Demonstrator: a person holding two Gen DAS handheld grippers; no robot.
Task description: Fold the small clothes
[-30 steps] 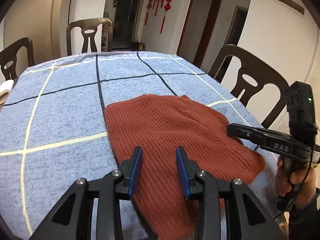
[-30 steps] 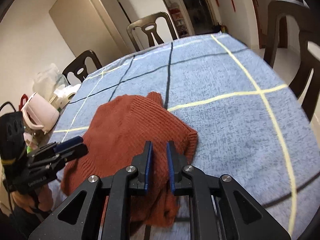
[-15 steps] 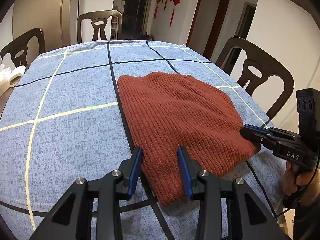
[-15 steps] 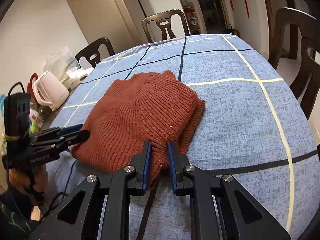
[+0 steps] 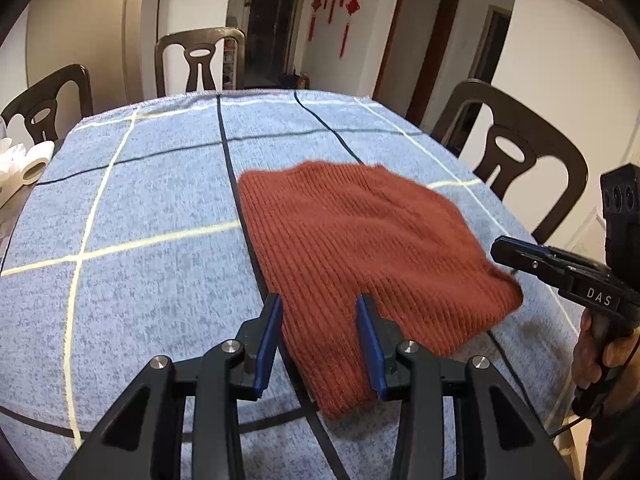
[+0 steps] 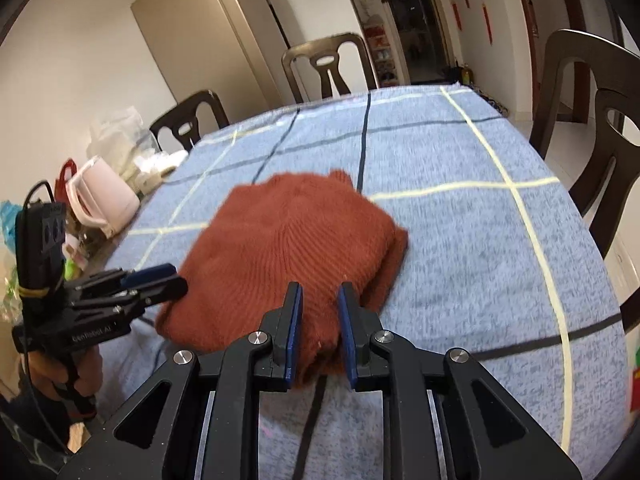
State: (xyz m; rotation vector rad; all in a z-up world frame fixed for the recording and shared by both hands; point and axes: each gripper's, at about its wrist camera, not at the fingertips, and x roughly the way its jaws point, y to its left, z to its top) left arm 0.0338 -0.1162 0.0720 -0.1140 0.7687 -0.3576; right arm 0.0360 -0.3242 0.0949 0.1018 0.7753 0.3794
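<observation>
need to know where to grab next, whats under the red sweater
The red sweater lies folded on the blue checked tablecloth. At its right edge a second layer of the same knit shows beneath the top one. Anything else under it is covered and cannot be seen.

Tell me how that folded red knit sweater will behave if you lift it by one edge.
The sweater is soft ribbed knit, so it will probably droop. Its stacked layers look loose and may fall open. On the cloth-covered table, it would likely drag rather than slide.

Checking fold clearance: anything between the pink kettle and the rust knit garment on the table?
Right wrist view: only bare blue checked tablecloth between the pink kettle and the rust knit garment. Nothing else lies on that stretch.
</observation>
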